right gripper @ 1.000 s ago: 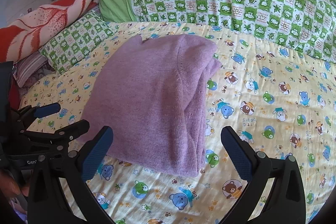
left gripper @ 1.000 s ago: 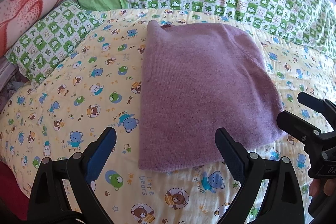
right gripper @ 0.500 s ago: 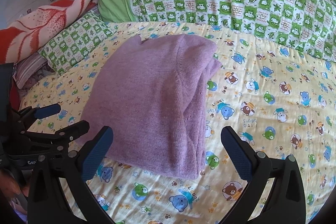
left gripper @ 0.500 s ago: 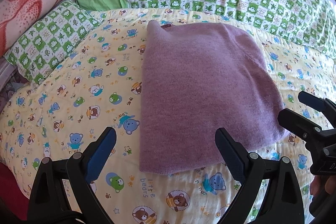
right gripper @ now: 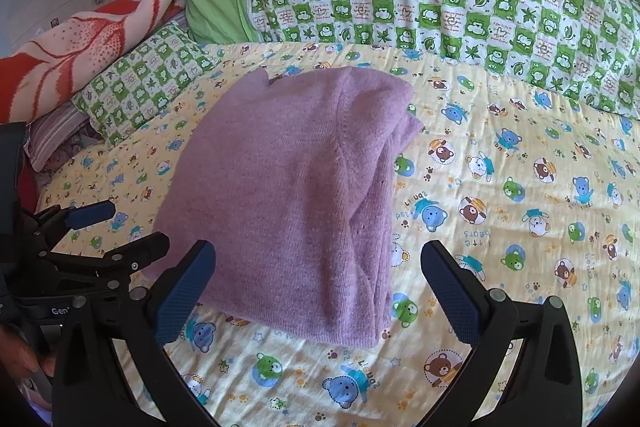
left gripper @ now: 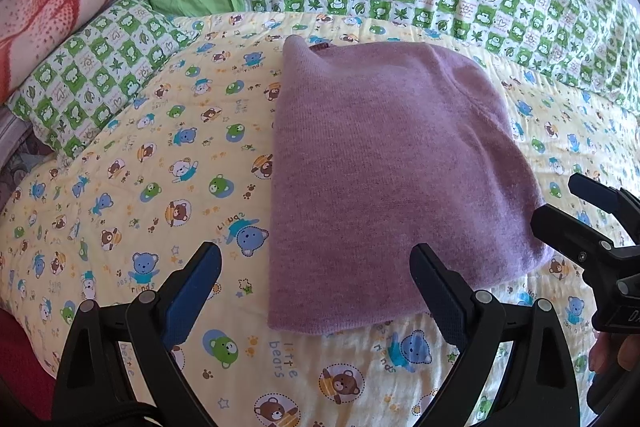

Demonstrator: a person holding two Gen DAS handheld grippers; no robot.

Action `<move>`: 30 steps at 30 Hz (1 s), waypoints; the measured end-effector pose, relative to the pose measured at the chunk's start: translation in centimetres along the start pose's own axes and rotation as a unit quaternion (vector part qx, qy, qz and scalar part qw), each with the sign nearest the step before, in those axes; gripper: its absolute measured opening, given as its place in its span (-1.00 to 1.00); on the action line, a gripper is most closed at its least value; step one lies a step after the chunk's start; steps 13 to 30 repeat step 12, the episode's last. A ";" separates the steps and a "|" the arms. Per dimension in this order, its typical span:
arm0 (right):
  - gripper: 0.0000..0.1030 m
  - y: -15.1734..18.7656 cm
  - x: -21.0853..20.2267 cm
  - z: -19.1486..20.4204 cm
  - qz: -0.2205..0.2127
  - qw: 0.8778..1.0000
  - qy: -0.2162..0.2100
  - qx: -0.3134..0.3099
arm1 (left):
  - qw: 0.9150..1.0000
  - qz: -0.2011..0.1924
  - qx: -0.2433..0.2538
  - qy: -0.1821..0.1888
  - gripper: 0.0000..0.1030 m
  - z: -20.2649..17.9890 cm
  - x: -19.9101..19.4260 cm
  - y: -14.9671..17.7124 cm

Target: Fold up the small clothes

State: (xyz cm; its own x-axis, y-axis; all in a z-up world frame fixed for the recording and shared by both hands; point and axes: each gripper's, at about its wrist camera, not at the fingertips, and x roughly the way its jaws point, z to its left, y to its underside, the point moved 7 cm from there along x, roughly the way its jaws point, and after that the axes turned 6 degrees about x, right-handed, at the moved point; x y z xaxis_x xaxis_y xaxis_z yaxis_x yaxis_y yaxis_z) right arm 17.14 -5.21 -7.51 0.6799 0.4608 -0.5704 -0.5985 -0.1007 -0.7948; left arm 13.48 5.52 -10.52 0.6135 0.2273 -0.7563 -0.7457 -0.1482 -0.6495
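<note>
The purple sweater (left gripper: pixel 384 179) lies folded on the bed (left gripper: pixel 132 187), just ahead of both units. Left hand-held gripper (left gripper: pixel 316 283) and right hand-held gripper (right gripper: pixel 318 283): jaws wide, empty. Knit is likely soft, light and limp; grasp the near hem corners through all layers.

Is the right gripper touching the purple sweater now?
Cannot tell. In the left wrist view the right gripper overlaps the purple sweater edge; neither view shows a clear gap or contact.
</note>
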 end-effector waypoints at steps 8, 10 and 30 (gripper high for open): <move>0.99 0.0 0.1 -0.1 -0.001 1.000 -0.001 -0.001 | 1.000 -0.008 0.009 -0.002 0.86 -0.3 -0.3 -0.3; 0.99 -0.1 0.1 -0.1 0.000 1.000 0.000 0.000 | 1.000 -0.009 0.010 -0.002 0.86 -0.4 -0.3 -0.4; 0.99 -0.1 0.2 -0.1 0.001 1.000 0.000 0.001 | 1.000 -0.008 0.009 -0.002 0.86 -0.4 -0.3 -0.4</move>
